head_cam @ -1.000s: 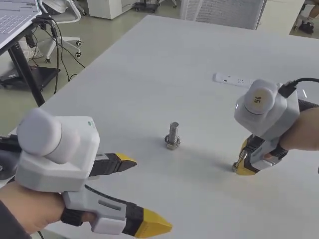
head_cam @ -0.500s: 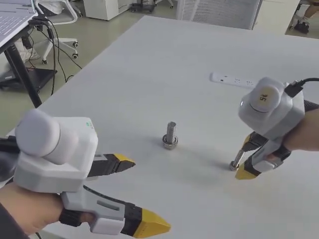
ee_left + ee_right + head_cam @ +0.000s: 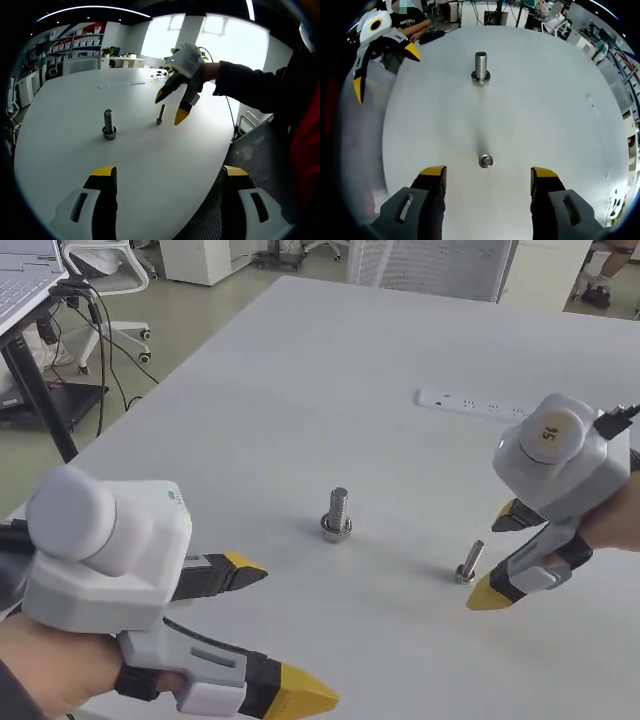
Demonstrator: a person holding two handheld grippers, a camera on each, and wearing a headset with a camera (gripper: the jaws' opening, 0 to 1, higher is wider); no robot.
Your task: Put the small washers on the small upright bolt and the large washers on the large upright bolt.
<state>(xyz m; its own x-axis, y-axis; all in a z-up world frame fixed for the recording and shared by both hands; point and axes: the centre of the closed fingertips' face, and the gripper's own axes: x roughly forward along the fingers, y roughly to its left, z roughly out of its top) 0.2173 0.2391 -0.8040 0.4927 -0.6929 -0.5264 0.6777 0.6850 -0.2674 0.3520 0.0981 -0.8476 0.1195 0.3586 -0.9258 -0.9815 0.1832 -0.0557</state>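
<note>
Head view: left tool, right tool gape wide; small threaded bolt stands.

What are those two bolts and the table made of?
The large bolt and small bolt look like bare metal: grey and shiny. The table looks like smooth matte white laminate or painted board; I can't tell which.

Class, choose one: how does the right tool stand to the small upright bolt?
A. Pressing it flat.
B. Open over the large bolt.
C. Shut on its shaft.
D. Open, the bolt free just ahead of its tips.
D: the right tool has its jaws spread wide, and the small bolt stands upright just ahead of the yellow tips, touching neither.
</note>
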